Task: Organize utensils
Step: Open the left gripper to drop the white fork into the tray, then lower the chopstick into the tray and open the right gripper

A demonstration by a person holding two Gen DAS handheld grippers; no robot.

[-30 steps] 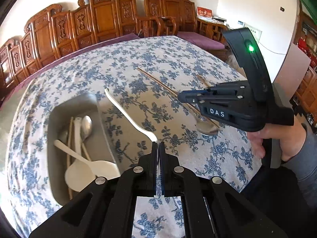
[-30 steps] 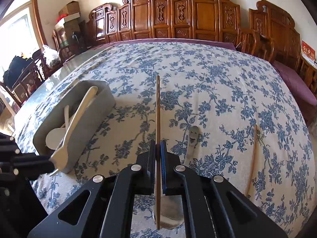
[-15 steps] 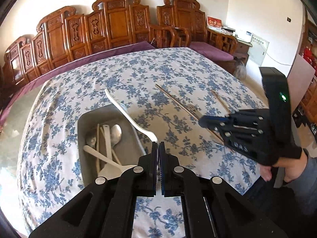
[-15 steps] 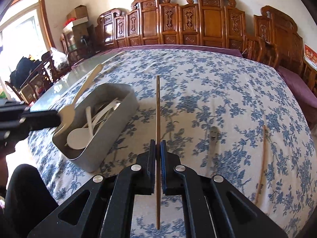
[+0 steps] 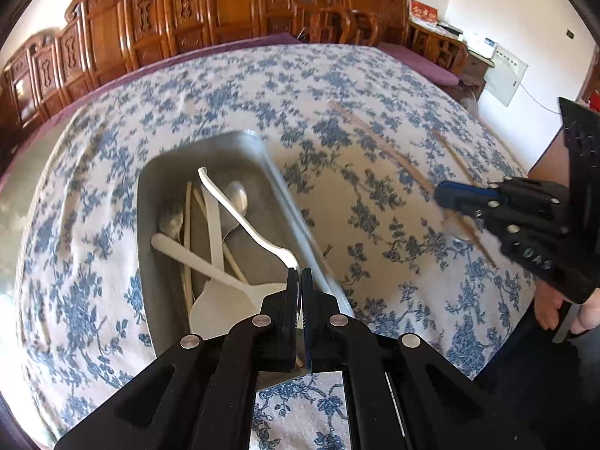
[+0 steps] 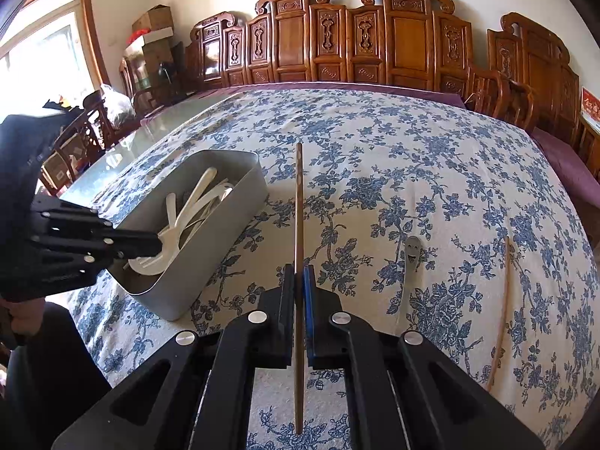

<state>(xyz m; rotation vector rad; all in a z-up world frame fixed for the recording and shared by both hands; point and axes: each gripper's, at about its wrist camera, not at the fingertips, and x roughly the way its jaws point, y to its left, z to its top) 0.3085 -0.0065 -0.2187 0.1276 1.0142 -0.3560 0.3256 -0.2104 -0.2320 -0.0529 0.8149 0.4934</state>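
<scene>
My left gripper [image 5: 300, 275] is shut on the head end of a long white fork [image 5: 243, 221], whose handle reaches out above the grey bin [image 5: 221, 140]. Inside the bin lie a white rice paddle [image 5: 221, 300], metal spoons and chopsticks. From the right wrist view, the left gripper [image 6: 155, 247] hovers over the bin's near end [image 6: 210, 262]. My right gripper [image 6: 299, 275] is shut on a wooden chopstick [image 6: 299, 195], held above the table to the right of the bin. A metal spoon with a smiling face [image 6: 412, 258] and a second chopstick [image 6: 502, 307] lie on the cloth.
A blue-flowered tablecloth [image 6: 412, 142] covers the large table. Carved wooden chairs [image 6: 408, 45] line its far side. Boxes and clutter [image 6: 153, 26] stand by the window on the left. A person's hand [image 5: 551, 311] holds the right gripper's grip.
My left gripper carried the white fork leftward until it hangs over the bin. The right gripper with its chopstick drew away from the table's middle toward the right.
</scene>
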